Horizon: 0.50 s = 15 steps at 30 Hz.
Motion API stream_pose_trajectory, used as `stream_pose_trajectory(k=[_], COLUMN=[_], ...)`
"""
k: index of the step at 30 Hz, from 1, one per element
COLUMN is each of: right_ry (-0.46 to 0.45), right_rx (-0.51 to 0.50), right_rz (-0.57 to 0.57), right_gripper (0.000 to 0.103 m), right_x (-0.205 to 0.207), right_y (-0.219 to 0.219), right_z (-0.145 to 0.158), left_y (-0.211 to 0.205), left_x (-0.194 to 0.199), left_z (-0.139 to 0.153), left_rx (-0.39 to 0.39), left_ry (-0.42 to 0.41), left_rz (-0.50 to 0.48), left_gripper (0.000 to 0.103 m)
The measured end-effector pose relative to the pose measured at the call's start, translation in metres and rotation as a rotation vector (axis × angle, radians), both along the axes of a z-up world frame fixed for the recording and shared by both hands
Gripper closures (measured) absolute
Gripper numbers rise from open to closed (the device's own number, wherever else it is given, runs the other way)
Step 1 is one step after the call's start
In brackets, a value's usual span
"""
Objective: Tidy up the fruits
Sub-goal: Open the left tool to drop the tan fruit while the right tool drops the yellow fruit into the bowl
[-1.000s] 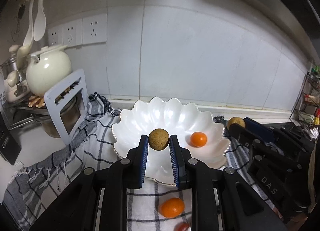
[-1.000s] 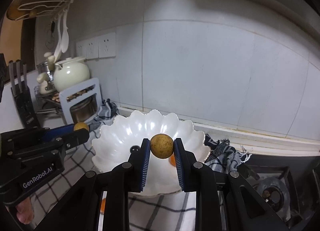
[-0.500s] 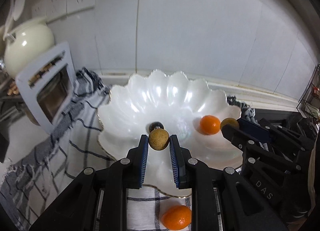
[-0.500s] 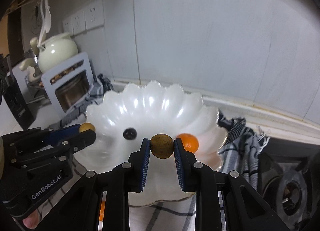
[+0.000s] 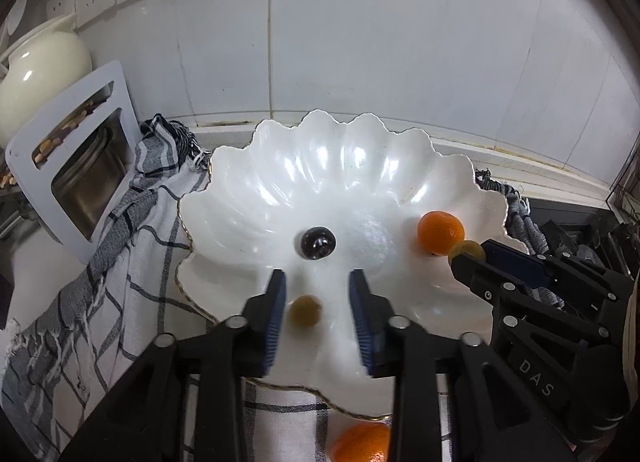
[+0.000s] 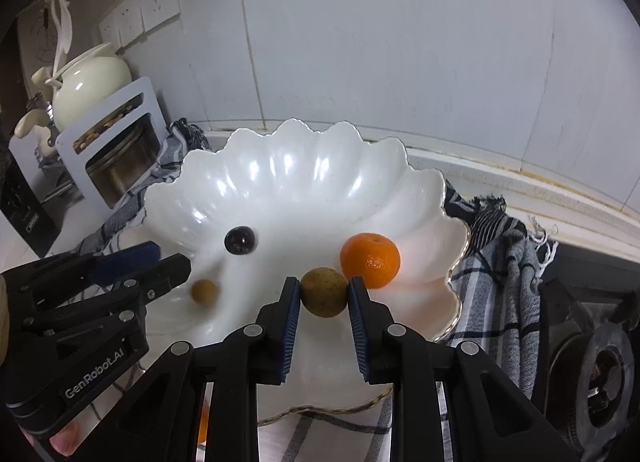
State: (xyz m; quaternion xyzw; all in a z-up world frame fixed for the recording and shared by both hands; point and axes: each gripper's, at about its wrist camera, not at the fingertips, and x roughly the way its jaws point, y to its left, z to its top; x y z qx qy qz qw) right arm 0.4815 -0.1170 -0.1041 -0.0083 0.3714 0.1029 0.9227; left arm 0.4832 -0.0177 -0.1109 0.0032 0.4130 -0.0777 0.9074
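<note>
A white scalloped bowl sits on a checked cloth and holds a dark cherry and an orange mandarin. My left gripper hangs over the bowl's near side with its jaws opening. A small brown longan, blurred, lies free between and below the pads, clear of both. My right gripper is shut on a second brown longan just above the bowl, next to the mandarin.
Another mandarin lies on the checked cloth in front of the bowl. A cream pot and a white rack stand at the left, a stove burner at the right. The tiled wall runs close behind.
Both grippers have dropped toward the bowl and tilted down. The left jaws have spread and let go of their longan, which now sits lower in the bowl. The right grip is unchanged.
</note>
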Motion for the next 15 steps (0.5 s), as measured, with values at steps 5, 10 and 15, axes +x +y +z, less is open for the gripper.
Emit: stream_pose_trajectory(k=[5,10,15], right_ry=[0.002,-0.024,-0.062], right_rx=[-0.006,-0.015,-0.01], right_rz=[-0.023,-0.04,-0.047], right_gripper=[0.054,0.054,0.054], right_x=[0.0,-0.011,-0.029], right_y=[-0.004,-0.01,-0.019], right_z=[0.0,0.008,0.02], left_y=[0.003,0.005,0.006], left_x=[-0.003,-0.014,-0.031], left_z=[0.003,0.01,0.024], left_rx=[0.016,0.029,0.041], left_ry=[-0.007,-0.021,-0.053], left_rz=[0.014,0.018,0.025], left_gripper=[0.054,0.041,0.03])
